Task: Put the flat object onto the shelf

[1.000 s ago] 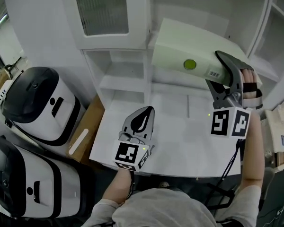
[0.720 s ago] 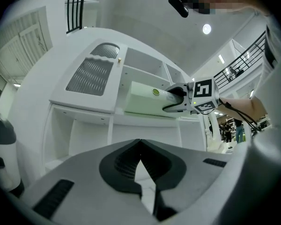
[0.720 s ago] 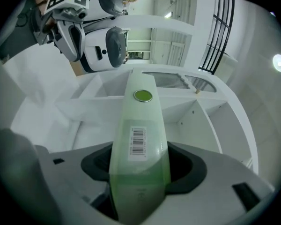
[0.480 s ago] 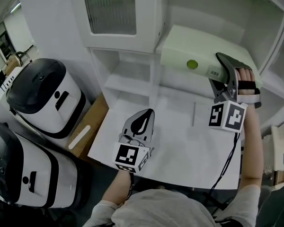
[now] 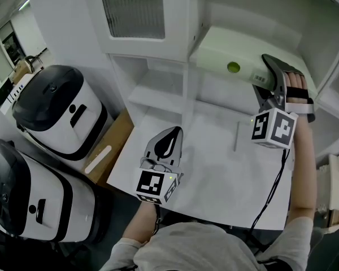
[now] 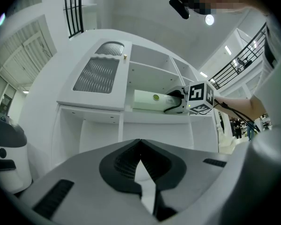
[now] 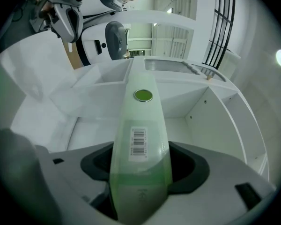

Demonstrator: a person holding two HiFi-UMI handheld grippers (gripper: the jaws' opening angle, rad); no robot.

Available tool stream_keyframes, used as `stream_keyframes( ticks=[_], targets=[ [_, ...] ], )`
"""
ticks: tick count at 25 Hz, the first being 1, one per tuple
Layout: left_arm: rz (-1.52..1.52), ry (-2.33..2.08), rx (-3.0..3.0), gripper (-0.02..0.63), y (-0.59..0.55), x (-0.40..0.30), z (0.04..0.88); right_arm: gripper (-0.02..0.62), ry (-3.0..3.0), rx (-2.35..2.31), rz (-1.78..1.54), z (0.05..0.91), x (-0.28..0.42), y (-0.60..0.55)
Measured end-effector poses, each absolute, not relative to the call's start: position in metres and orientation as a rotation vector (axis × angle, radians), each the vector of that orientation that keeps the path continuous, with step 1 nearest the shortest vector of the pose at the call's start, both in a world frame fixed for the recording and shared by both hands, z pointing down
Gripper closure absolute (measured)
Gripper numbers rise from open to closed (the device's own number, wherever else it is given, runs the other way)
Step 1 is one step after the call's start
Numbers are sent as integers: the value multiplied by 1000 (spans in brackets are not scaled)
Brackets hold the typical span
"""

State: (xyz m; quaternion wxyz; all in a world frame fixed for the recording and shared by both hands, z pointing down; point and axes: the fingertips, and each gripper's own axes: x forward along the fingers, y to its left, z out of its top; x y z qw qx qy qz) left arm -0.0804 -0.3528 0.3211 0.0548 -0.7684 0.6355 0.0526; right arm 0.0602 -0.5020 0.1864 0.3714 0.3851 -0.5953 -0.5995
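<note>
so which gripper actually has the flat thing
The right gripper: its jaws are shut on the pale green flat object. The left gripper is shut on nothing, over the white table.

barcode label (image 7: 138, 143) on flat object (image 7: 141, 110) too small 2 read.

The left gripper (image 6: 140, 146) has its jaws pressed together with nothing between them. Beyond, the right gripper (image 6: 172, 102) grips a pale green flat object (image 6: 150, 99) at an open compartment of the white shelf (image 6: 154, 118), right of a ribbed-glass door (image 6: 97, 74).
</note>
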Motion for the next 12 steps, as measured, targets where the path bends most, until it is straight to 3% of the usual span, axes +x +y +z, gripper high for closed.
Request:
stream_keyframes(
  ticks=[12],
  targets=[
    [141, 1924, -2322, 591, -347, -78, 319, 259, -1565, 971, -1545, 191, 68, -487]
  ],
)
